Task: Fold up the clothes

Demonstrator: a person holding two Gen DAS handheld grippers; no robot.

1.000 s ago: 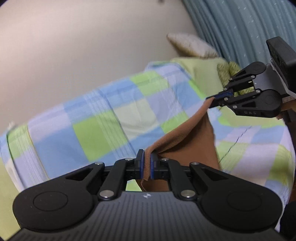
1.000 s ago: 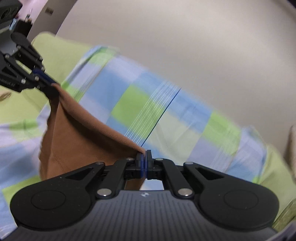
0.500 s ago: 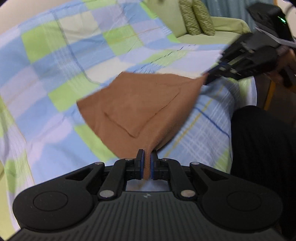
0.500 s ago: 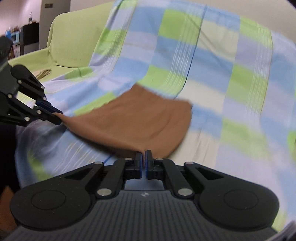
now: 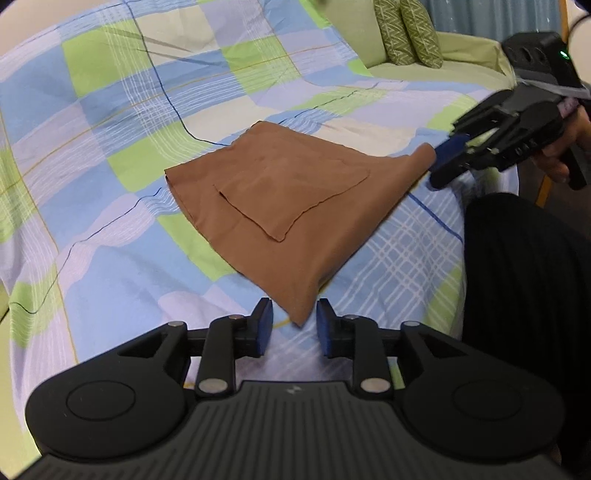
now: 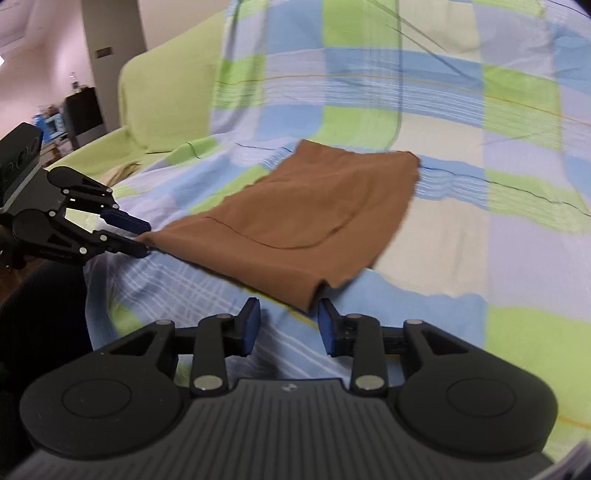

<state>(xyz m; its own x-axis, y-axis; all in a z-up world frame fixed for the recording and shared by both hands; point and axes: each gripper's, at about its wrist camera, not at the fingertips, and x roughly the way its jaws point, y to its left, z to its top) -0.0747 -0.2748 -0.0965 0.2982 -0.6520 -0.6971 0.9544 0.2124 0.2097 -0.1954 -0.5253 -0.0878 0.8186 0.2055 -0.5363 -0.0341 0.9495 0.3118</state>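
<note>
A brown garment with a sewn pocket lies spread flat on the checked bedsheet; it also shows in the right wrist view. My left gripper is open, its blue pads either side of the garment's near corner, not gripping it. My right gripper is open too, with another corner of the garment between its pads. In the left wrist view the right gripper sits at the garment's far right corner. In the right wrist view the left gripper sits at the left corner.
The blue, green and lilac checked sheet covers a sofa or bed. Two green patterned cushions stand at the back right. The person's dark-clothed body is at the right. A green sofa arm rises at the left.
The garment went from hanging between both shut grippers to lying flat on the sheet. Both grippers have opened and let go of its corners.
</note>
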